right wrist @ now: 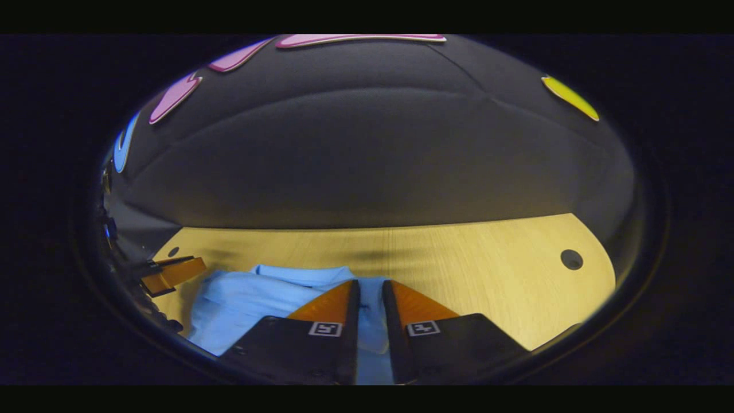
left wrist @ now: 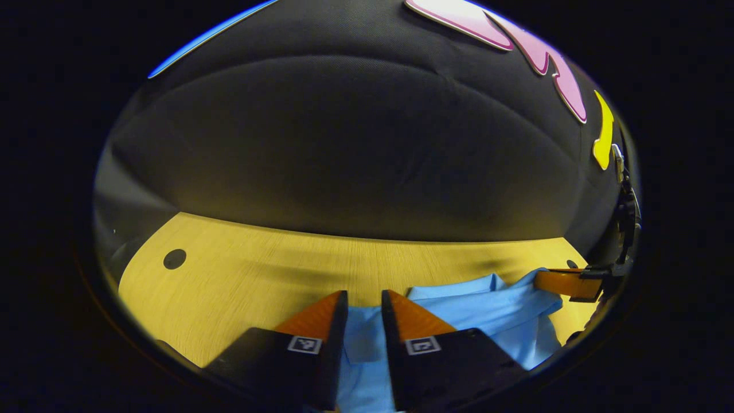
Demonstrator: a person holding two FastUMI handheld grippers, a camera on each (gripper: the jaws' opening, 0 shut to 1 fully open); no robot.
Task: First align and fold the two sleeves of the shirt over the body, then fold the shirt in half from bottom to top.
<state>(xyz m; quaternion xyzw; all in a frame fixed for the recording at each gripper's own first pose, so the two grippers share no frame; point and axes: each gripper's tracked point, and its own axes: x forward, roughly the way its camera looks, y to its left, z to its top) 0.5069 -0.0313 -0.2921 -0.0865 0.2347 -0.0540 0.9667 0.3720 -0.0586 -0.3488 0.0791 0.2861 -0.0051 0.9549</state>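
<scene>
A light blue shirt [left wrist: 487,310] lies bunched on the wooden table [left wrist: 258,275], its collar edge toward the far side. In the left gripper view my left gripper [left wrist: 364,295] has its fingers close together with blue fabric filling the narrow gap; it is shut on the shirt. The right gripper [left wrist: 567,284] shows at the far right, over the shirt's edge. In the right gripper view my right gripper [right wrist: 371,284] is likewise shut on the shirt [right wrist: 252,304], with cloth between its fingers. The left gripper [right wrist: 172,274] appears at the left beside the fabric.
The table [right wrist: 487,275] runs back to the black cloth wall. A round cable hole [left wrist: 174,258] sits near the table's left corner and another hole [right wrist: 571,259] near its right corner. Bare wood lies beyond the shirt.
</scene>
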